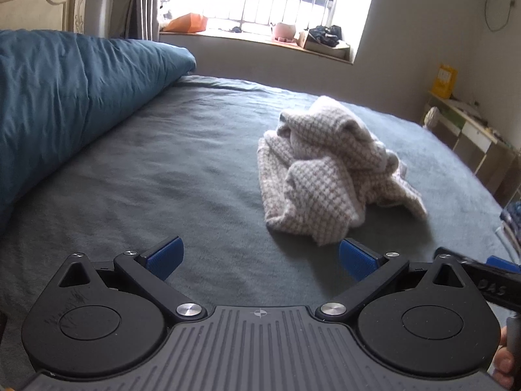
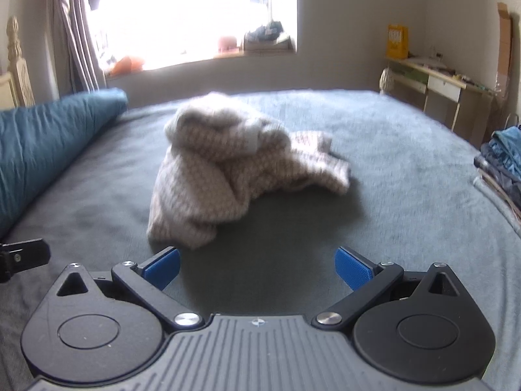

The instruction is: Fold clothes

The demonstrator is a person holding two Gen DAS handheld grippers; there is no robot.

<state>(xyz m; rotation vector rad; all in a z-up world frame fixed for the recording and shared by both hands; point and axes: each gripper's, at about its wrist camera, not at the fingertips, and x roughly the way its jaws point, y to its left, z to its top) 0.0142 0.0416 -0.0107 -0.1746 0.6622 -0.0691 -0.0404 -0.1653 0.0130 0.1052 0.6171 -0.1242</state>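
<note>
A crumpled beige-and-grey checked garment (image 1: pixel 325 169) lies in a heap on the grey-green bed sheet (image 1: pixel 162 179). My left gripper (image 1: pixel 260 257) stands open just short of the heap's near edge, blue pads (image 1: pixel 166 255) wide apart and nothing between them. In the right wrist view the same garment (image 2: pixel 228 169) lies ahead and slightly left, somewhat blurred. My right gripper (image 2: pixel 257 267) is open too, above bare sheet (image 2: pixel 390 179), its left pad close to the heap's near corner. Part of the right gripper (image 1: pixel 482 280) shows at the right edge of the left wrist view.
A rolled blue duvet (image 1: pixel 65 104) runs along the bed's left side. A stack of folded blue clothes (image 2: pixel 501 163) sits at the right edge of the bed. A desk (image 2: pixel 436 81) stands by the far right wall, and a windowsill (image 1: pixel 260 39) holds clutter.
</note>
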